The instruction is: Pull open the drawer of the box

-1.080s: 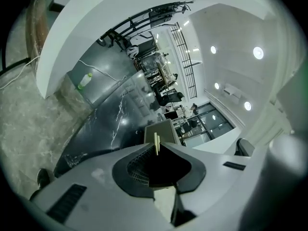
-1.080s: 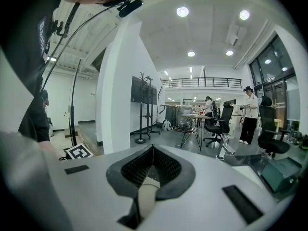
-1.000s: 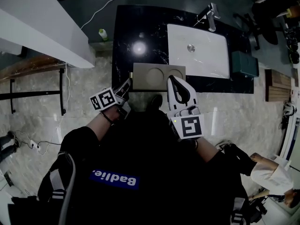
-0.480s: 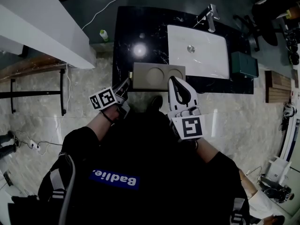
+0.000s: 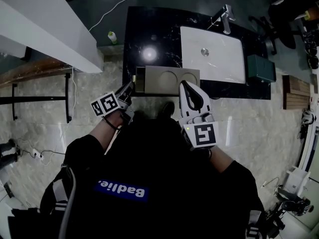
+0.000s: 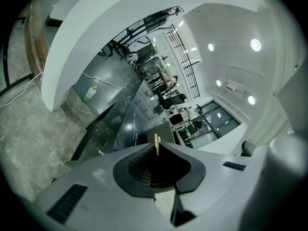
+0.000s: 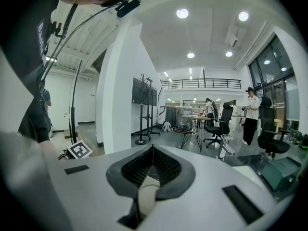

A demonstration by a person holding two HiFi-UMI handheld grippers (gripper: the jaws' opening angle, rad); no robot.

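Clamping a thin yellow pull tab [image 6: 156, 144], your left gripper [image 6: 156, 150] has its two jaws pressed together on it, with the tab's end poking up just past the tips. In the head view the left gripper [image 5: 130, 86] reaches toward the left end of the box [image 5: 172, 80], and its tips meet the tab [image 5: 134, 77] there. The tab belongs to the drawer [image 5: 140, 80], which shows as a narrow section standing a little way out of the box's left end (only a sliver of it is exposed).

The box is a flat grey-brown block with two round recesses on top. It lies along the near edge of a black marbled counter [image 5: 137, 44].

Your right gripper [image 5: 184, 84] hovers just beside the box's right end, pointing away from you. Seen in the right gripper view, the right gripper [image 7: 153, 148] has its jaws closed tip to tip with nothing between them.

Farther back and to the right, a white rectangular sink [image 5: 212, 54] is set into the counter, with a metal faucet [image 5: 224, 15] at its far edge. A small bottle [image 5: 113, 36] with a green cap stands off the counter's far left corner. A teal bin [image 5: 260, 67] sits just right of the sink. Pale marbled floor [image 5: 89, 98] spreads to your left.
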